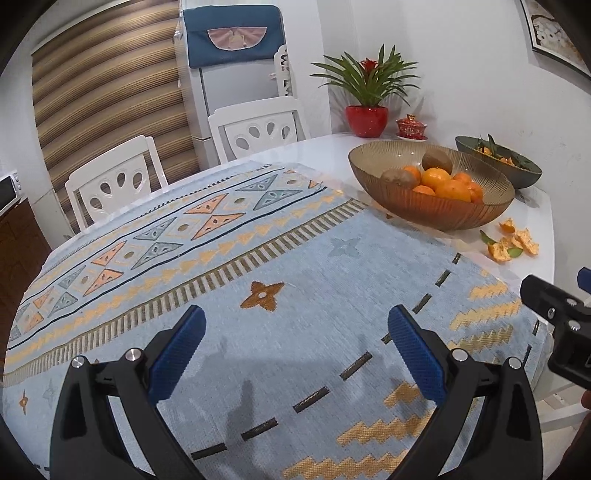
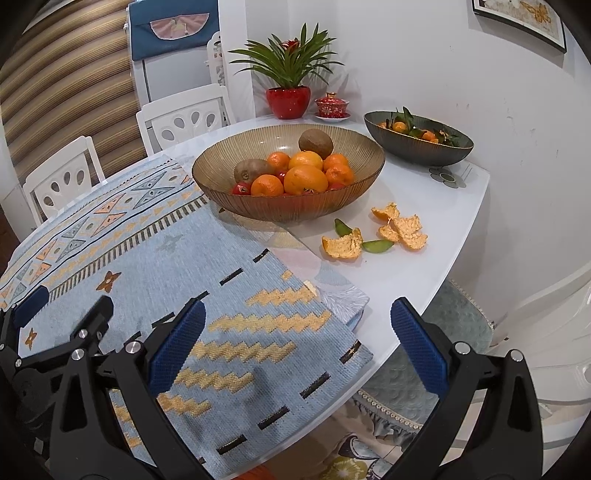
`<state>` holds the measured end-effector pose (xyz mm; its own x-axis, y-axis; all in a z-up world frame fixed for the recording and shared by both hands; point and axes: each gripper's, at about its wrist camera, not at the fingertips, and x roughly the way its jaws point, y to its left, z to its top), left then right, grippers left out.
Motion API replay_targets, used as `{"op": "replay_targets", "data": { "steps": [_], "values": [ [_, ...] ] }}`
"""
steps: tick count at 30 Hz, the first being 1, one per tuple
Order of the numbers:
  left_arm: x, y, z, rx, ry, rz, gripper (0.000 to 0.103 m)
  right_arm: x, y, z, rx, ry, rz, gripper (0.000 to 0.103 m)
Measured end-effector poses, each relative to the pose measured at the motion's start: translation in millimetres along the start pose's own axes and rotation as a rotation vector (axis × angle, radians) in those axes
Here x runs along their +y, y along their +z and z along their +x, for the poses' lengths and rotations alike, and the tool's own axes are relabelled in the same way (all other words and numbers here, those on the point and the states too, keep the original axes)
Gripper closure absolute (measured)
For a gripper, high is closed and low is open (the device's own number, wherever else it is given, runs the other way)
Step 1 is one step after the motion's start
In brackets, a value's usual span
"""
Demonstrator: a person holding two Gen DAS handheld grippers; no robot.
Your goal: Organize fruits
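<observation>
Left gripper (image 1: pixel 295 350) and right gripper (image 2: pixel 297 349) hover over the patterned cloth (image 2: pixel 207 295), jaws released and empty. Beyond the cloth, the amber bowl (image 2: pixel 288 210) already holds oranges and kiwis — loose peels (image 2: pixel 400 229) right of it seemingly remain on the tabletop (image 2: pixel 443 236).

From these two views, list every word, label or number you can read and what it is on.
None can be read. The framed picture shows only artwork. The red lidded cup carries a pattern too small to tell as writing. The chair back has cut-out shapes, not clearly characters.
</observation>
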<state>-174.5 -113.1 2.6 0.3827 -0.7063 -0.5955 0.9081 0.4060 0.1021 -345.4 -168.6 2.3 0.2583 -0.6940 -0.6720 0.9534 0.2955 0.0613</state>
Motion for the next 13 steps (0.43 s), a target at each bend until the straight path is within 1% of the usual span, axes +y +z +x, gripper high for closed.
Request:
{"op": "replay_targets", "data": {
  "steps": [3, 6, 8, 9, 11, 13],
  "values": [
    [4.1, 1.0, -2.4, -0.018, 0.014, -0.023, 0.005, -2.9, 0.6, -0.5, -0.002, 0.005, 0.005, 0.003],
    [3.2, 2.5, -1.4, -0.010, 0.034, -0.003, 0.005, -4.4, 0.8, -0.6, -0.004, 0.001, 0.006, 0.003],
    [2.8, 3.8, 0.2, 0.011, 0.030, 0.005, 0.005, -4.9, 0.8, -0.5, -0.004, 0.000, 0.006, 0.003],
    [2.6, 4.3, -0.1, 0.014, 0.019, 0.006, 0.005, -4.9, 0.7, -0.8, -0.005, 0.000, 0.004, 0.003],
    [2.3, 4.0, -0.6, 0.013, 0.031, 0.008, 0.005, -5.2, 0.7, -1.0, -0.005, -0.001, 0.002, 0.003],
    [2.1, 4.2, -0.7, 0.021, 0.015, 0.006, 0.005, -5.2, 0.7, -1.3, -0.007, -0.002, 0.002, 0.003]
  ]
}}
